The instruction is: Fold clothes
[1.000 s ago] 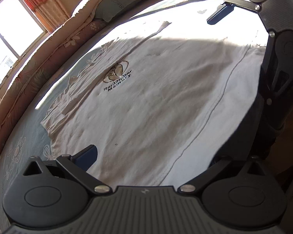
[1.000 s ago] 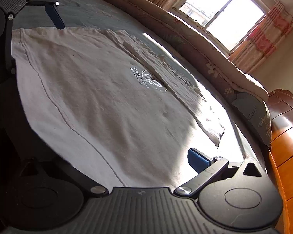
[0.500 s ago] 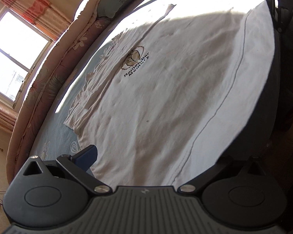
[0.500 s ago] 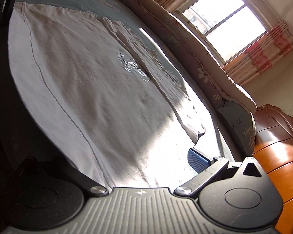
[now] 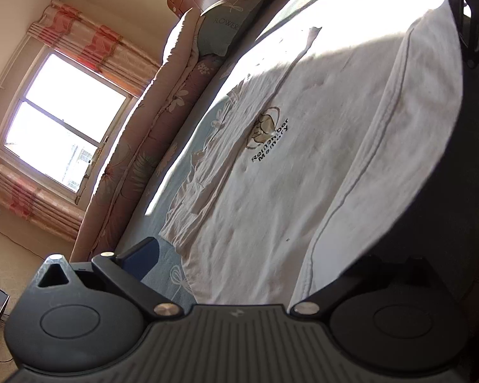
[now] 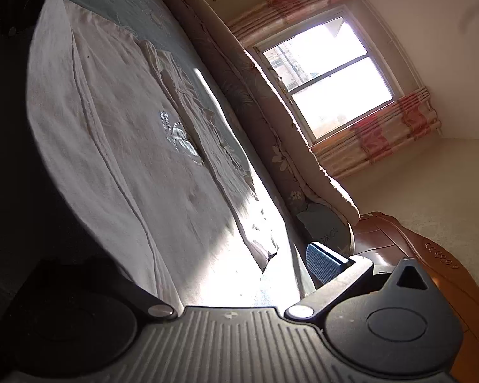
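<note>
A white T-shirt (image 5: 303,166) with a brown "Remember Memory" print lies flat on the blue floral bed sheet (image 5: 163,191). Its stitched hem runs along the near bed edge. My left gripper (image 5: 262,265) is open, and the hem corner lies between its wide-spread fingers; the blue pad (image 5: 140,255) is over the sheet. In the right wrist view the same T-shirt (image 6: 118,146) appears with its print glinting. My right gripper (image 6: 207,271) is open too, at the hem's other end, with its blue pad (image 6: 322,261) past the sleeve. Each gripper's inner finger is lost in dark shadow.
A rolled floral quilt (image 5: 137,146) runs along the far side of the bed, with a grey pillow (image 5: 230,19) and a wooden headboard (image 6: 415,249) at its end. A bright window (image 6: 329,76) with pink curtains is behind. Dark shadow fills the space beside the near bed edge.
Both wrist views have tilted and swung toward the window side, bringing wall and curtains into view. Each gripper has slid nearly out of the other's view. The shirt lies as before.
</note>
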Action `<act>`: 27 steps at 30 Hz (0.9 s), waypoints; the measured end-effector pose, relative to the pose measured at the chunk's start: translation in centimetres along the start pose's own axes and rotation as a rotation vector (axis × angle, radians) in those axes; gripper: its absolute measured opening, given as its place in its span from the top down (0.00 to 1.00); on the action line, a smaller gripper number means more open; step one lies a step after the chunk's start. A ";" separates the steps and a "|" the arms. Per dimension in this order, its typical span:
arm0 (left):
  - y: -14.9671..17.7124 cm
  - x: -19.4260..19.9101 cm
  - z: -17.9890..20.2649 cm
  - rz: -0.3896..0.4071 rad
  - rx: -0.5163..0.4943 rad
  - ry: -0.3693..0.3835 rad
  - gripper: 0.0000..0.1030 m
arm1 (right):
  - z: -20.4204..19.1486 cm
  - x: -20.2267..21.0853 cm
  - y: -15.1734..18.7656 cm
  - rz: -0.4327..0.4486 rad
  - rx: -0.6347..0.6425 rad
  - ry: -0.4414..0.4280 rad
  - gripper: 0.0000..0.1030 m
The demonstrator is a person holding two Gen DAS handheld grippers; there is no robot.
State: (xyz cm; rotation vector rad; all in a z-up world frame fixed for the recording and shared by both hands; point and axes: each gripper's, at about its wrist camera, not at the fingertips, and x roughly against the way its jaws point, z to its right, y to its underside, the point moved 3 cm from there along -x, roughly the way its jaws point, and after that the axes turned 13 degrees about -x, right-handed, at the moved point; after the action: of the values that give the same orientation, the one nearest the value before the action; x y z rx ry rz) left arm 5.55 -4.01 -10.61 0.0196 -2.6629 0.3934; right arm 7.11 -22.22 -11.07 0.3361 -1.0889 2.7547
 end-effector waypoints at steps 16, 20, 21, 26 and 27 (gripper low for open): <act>-1.9 -4.6 -5.4 0.019 0.031 -0.015 0.00 | 2.3 -4.4 -2.1 0.014 0.018 0.111 0.00; -2.1 -6.6 -7.1 0.023 0.036 0.000 0.00 | 3.3 -6.7 -3.1 0.017 0.018 0.119 0.00; -2.1 -7.1 -7.5 0.023 0.038 0.004 0.00 | 3.6 -7.3 -3.4 0.018 0.020 0.121 0.00; -2.6 -10.2 -9.3 0.021 0.042 0.013 0.00 | 4.9 -10.8 -4.7 0.023 0.019 0.123 0.00; -2.8 -10.9 -9.7 0.020 0.043 0.010 0.00 | 5.1 -11.5 -5.0 0.022 0.020 0.124 0.00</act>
State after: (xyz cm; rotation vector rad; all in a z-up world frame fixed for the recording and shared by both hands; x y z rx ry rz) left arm 19.69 -4.52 -6.23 0.0042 -2.6467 0.4558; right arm 20.07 -22.93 -7.23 0.1538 -1.0416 2.7652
